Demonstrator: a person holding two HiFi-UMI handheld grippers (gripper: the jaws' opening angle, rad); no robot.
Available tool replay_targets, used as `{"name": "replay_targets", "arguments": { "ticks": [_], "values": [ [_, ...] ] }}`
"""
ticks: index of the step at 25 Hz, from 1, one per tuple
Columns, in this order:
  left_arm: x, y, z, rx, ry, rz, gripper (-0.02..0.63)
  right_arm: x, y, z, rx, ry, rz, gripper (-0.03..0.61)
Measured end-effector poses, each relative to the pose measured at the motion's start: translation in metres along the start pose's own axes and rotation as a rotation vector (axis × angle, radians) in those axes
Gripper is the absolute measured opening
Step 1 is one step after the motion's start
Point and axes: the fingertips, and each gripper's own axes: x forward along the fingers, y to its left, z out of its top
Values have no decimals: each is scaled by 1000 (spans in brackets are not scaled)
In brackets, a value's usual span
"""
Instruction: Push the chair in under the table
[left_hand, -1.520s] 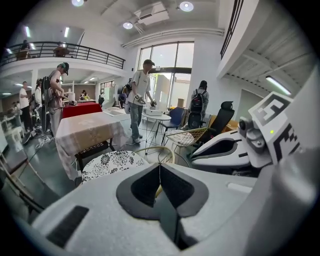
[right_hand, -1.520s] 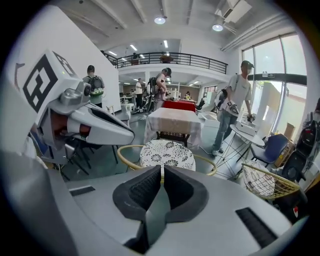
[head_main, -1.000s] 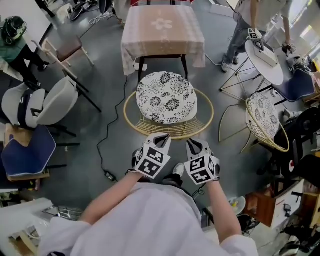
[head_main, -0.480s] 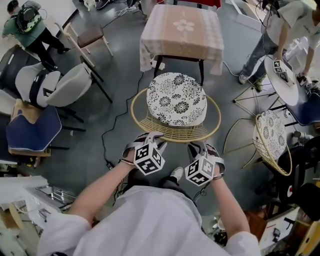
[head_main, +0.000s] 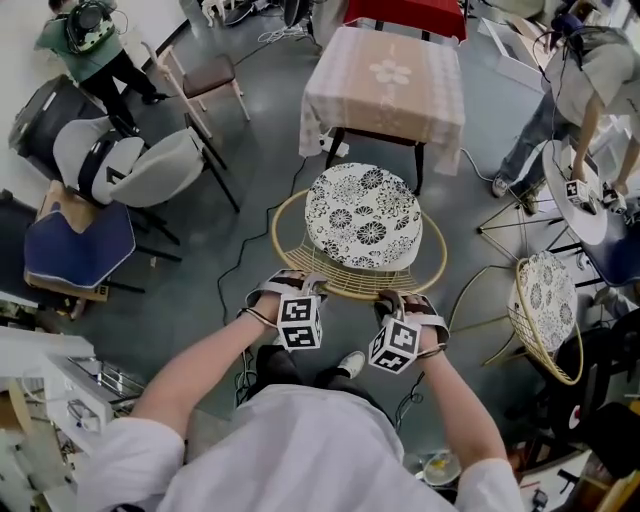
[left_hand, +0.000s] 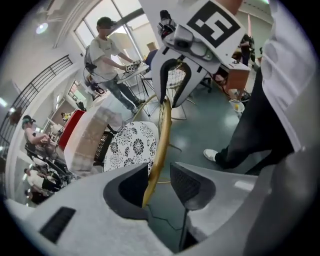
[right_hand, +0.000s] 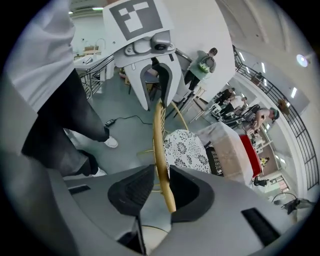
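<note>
Leftmost, the left gripper (left_hand: 160, 175) was letting go, its jaws opening with the golden rim (left_hand: 162, 130) of the chair (head_main: 345, 278) loose between them. Centrally, that chair, with its floral cushion (head_main: 362, 218), stood just before the cloth-covered table (head_main: 385, 75). Rightward, the right gripper (right_hand: 160, 176) was likewise opening astride the rim.

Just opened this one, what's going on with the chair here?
A person has a gripper in each hand at the near side of the wire chair. The left gripper and the right gripper both straddle the gold rim, jaws opening and not clamped. The chair stands in front of the cloth-covered table, its seat not yet under it.
</note>
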Motion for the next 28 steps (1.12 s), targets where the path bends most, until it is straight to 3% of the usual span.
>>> {"name": "replay_targets", "arguments": {
  "ticks": [4, 9, 18, 28],
  "values": [
    [12, 5, -5, 67, 68, 13, 128, 10, 2, 2, -97, 17, 41, 77],
    [19, 4, -7, 132, 115, 6, 101, 18, 4, 4, -142, 32, 77, 75],
    [23, 8, 0, 129, 149, -43, 100, 16, -3, -2, -108, 54, 119, 71],
    [24, 29, -14, 135, 153, -44, 101, 27, -16, 12, -79, 57, 127, 71]
  ]
}}
